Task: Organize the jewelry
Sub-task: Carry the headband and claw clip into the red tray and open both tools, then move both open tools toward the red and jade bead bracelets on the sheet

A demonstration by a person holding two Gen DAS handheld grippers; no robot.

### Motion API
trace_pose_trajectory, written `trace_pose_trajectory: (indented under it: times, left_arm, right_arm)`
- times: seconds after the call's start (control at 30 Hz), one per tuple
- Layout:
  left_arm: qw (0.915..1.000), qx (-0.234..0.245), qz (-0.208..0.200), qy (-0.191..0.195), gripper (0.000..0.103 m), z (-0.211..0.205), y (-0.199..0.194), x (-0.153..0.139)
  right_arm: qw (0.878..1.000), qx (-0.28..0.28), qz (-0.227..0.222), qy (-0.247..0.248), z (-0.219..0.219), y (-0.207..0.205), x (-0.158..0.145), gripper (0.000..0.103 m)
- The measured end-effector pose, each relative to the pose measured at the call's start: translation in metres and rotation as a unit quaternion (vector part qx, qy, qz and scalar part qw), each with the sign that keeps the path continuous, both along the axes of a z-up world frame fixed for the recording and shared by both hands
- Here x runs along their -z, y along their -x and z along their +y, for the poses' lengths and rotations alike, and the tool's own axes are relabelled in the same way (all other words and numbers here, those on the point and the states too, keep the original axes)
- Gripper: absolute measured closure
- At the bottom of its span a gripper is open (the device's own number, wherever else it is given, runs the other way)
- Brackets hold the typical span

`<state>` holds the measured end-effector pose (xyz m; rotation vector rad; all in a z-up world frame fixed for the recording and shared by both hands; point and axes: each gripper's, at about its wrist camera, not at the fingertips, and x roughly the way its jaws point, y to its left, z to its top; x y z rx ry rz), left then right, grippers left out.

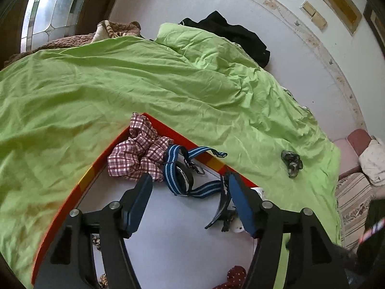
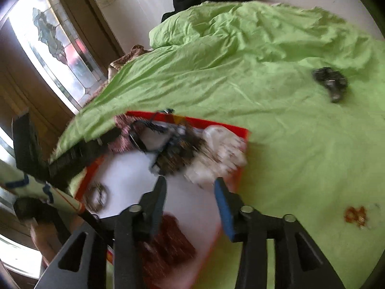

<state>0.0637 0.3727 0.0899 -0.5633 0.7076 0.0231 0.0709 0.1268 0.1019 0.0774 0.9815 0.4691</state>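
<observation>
The left claw (image 1: 190,190) is hanging wide apart with nothing between its pads, poised over the white floor of the red-rimmed tray (image 1: 154,122), where the blue striped watch strap (image 1: 182,168) is lying just beyond its tips beside a checked scrunchie (image 1: 137,154). The right claw (image 2: 190,187) is standing partly open and empty over the same tray's near right part, likely freed for another pickup. Far right on the green bedsheet (image 1: 96,84), a dark hair clip (image 1: 291,162) is sitting well apart, probably still waiting to be gathered.

The left gripper (image 1: 190,187) hangs with jaws apart over the red-rimmed tray (image 1: 168,130), a blue-striped watch strap (image 1: 178,168) just ahead, checked cloth (image 1: 139,151) beyond-left.
</observation>
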Motion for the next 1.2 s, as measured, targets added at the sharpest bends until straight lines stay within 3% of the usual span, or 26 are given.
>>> trace_pose_trajectory:
  times: [0.13, 0.3, 0.5, 0.83, 1.07, 1.2]
  left_arm:
    - [0.9999, -0.002, 0.001, -0.013, 0.037, -0.002, 0.006, -0.001]
    - [0.9982, -0.022, 0.012, -0.055, 0.037, -0.014, 0.016, -0.003]
    - [0.999, -0.014, -0.009, -0.041, 0.037, -0.048, 0.058, -0.024]
    - [0.9952, 0.068, 0.03, -0.064, 0.036, -0.139, 0.133, -0.039]
    - [0.9927, 0.086, 0.048, -0.069, 0.034, -0.183, 0.149, -0.039]
    - [0.9886, 0.107, 0.055, -0.09, 0.034, -0.21, 0.156, -0.039]
  right_arm:
    - [0.999, 0.022, -0.005, 0.04, -0.036, 0.037, 0.009, 0.054]
    - [0.995, 0.074, 0.028, 0.064, -0.1, 0.078, 0.027, 0.054]
    - [0.987, 0.138, 0.044, 0.073, -0.176, 0.107, 0.033, 0.054]
    - [0.979, 0.198, 0.049, 0.028, -0.25, 0.15, 0.043, 0.054]
    - [0.97, 0.238, 0.039, -0.004, -0.294, 0.18, 0.043, 0.053]
    - [0.964, 0.264, 0.04, -0.018, -0.321, 0.192, 0.048, 0.053]
